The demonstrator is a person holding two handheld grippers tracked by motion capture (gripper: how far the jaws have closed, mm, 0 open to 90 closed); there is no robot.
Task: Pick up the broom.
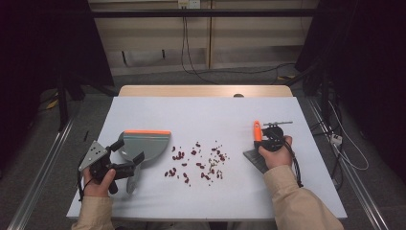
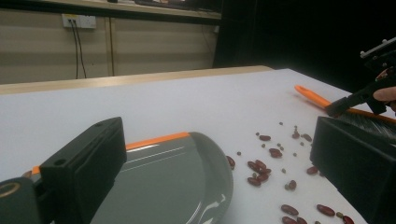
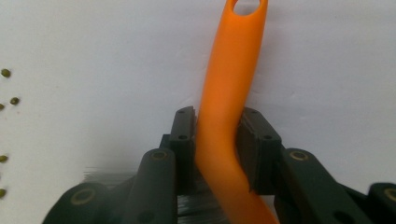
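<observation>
At the table's near edge, the left gripper (image 1: 125, 165) clamps the dustpan (image 1: 146, 146) by its handle, and the right gripper (image 3: 217, 140) is clenched on the brush (image 3: 229, 93) handle near the right edge. The beans (image 1: 197, 161) lie scattered mid-table between pan and brush, none swept in (the sweep looks barely begun). Bare tabletop (image 1: 206, 112) beyond gives both tools room; the brush has little margin on its right.
</observation>
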